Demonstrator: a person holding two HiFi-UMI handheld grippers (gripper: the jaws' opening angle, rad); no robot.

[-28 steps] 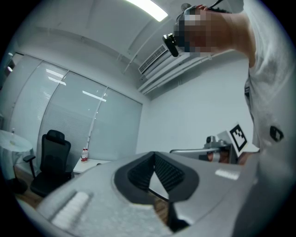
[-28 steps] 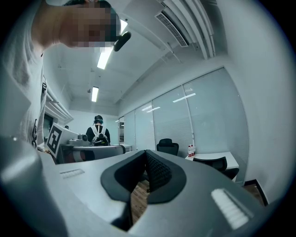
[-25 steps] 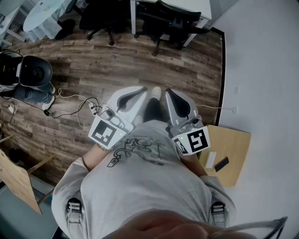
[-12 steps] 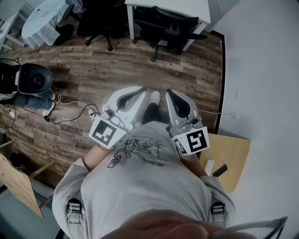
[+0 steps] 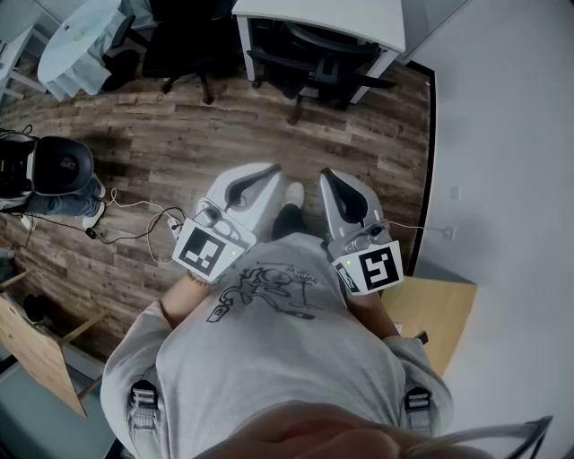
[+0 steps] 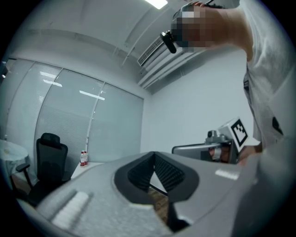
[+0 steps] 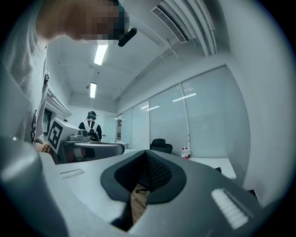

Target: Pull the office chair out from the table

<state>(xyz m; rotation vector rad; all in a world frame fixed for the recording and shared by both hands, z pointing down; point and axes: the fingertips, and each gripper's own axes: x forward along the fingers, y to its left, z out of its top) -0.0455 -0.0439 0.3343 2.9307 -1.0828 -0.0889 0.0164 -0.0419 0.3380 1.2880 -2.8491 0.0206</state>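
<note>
The black office chair (image 5: pixel 318 61) is tucked under the white table (image 5: pixel 359 20) at the top of the head view, across a stretch of wood floor from me. I hold both grippers level in front of my chest, side by side. The left gripper (image 5: pixel 271 169) is shut with nothing in it, and its dark pads meet in the left gripper view (image 6: pixel 154 170). The right gripper (image 5: pixel 324 175) is shut and empty too, its pads closed together (image 7: pixel 145 172). Neither touches the chair. In the right gripper view the chair's back (image 7: pixel 160 145) shows beside the table (image 7: pixel 217 165).
A second black chair (image 5: pixel 184 40) and a round pale table (image 5: pixel 76 36) stand at the upper left. A seated person (image 5: pixel 58 166) and floor cables (image 5: pixel 143 215) are on the left. A wooden board (image 5: pixel 444 309) lies by the right wall; another wooden piece (image 5: pixel 36 345) at lower left. Bottles (image 7: pixel 186 152) stand on the table.
I have walked forward with both grippers: the table and chair have come nearer in the head view, and the wooden board has slid back beside me. Both grippers stayed shut.
</note>
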